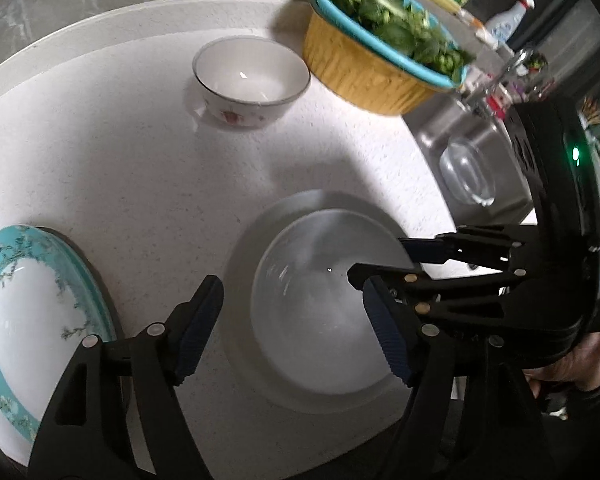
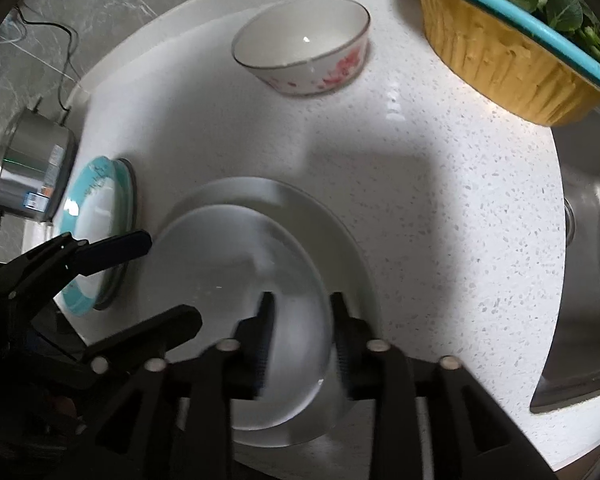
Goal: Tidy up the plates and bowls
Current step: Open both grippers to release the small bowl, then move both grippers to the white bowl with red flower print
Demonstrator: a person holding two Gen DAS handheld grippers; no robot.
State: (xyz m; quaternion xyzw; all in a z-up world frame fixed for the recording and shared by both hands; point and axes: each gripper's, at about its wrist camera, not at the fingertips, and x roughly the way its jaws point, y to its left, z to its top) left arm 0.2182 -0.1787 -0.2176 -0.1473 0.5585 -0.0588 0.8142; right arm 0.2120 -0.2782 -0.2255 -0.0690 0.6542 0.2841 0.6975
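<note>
Glass bowl point(image 1: 324, 304): sits inside a white plate point(image 1: 240, 264) on the counter point(image 1: 140, 184) — clear, blurred in both views.
Right gripper point(image 2: 300, 332): jaws straddle the glass bowl's near rim, one finger inside, one outside; whether they pinch it, I cannot tell.
Left gripper point(image 1: 296, 320): jaws spread wide above the glass bowl and white plate, touching neither as far as shows.
Teal plate point(image 1: 32, 312): on the counter just left of the white plate — white centre, floral rim.
Floral bowl point(image 2: 304, 44): upright, near the counter's back edge, well apart from the plates.
Colander point(image 1: 380, 48): yellow with a blue rim, full of greens, beside the sink point(image 1: 476, 160).
Pot point(image 2: 32, 168): steel, behind the teal plate.
</note>
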